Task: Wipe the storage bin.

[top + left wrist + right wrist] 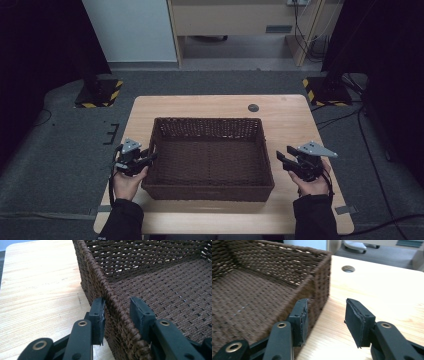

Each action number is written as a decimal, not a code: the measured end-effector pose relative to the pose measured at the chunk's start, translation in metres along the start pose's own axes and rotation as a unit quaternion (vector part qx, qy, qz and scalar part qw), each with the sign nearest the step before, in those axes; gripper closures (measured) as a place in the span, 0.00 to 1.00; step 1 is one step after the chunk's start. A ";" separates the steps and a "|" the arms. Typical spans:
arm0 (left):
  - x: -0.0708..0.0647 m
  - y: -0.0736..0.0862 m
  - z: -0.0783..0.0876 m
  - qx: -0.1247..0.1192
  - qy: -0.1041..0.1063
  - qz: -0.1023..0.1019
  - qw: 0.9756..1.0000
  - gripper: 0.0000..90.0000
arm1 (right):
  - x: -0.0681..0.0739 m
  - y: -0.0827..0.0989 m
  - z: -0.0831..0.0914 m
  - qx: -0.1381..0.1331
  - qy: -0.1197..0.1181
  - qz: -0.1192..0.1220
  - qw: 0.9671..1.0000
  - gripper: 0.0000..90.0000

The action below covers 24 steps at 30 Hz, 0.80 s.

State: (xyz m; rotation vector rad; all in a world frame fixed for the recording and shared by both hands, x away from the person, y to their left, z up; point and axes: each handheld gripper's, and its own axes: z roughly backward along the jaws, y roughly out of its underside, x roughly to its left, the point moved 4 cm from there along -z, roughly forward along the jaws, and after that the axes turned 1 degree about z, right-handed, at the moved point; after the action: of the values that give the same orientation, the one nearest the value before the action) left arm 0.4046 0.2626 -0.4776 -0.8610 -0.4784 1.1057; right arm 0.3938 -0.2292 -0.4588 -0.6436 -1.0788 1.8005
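Standing: a person at the near edge of the wooden surface, one gripper in each hand
Basket: a dark brown woven basket sits in the middle of the surface, rectangular, open at the top, nothing inside that I can see
Left gripper: the left gripper is at the basket's left wall, near the front corner
Left jaws: they straddle the braided rim; the outer pad sits against the wall's outside, while the inner pad stands a little clear of the rim, so the jaws are narrowed around the wall but not pressing it on both sides
Right gripper: the right gripper is just beside the basket's right wall, over bare wood
Right jaws: wide apart, holding nothing; the basket's right wall lies beside one pad, not between the two
Surface: a round hole lies behind the basket
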 end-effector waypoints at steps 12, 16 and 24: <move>0.006 -0.003 -0.003 0.009 0.001 -0.003 1.000 0.67 | -0.035 0.044 0.013 0.039 0.064 -0.003 0.997 0.54; 0.007 -0.002 -0.003 0.009 0.006 0.001 1.000 0.67 | -0.048 0.061 0.013 0.062 0.079 -0.009 0.995 0.52; 0.006 -0.002 -0.003 0.007 0.017 0.007 1.000 0.71 | -0.062 0.083 0.005 0.099 0.081 -0.017 0.992 0.54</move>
State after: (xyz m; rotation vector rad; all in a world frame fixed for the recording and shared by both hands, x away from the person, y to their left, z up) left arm 0.4104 0.2666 -0.4783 -0.8699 -0.4359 1.1036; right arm 0.3817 -0.3034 -0.5303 -0.6340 -0.7872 1.7658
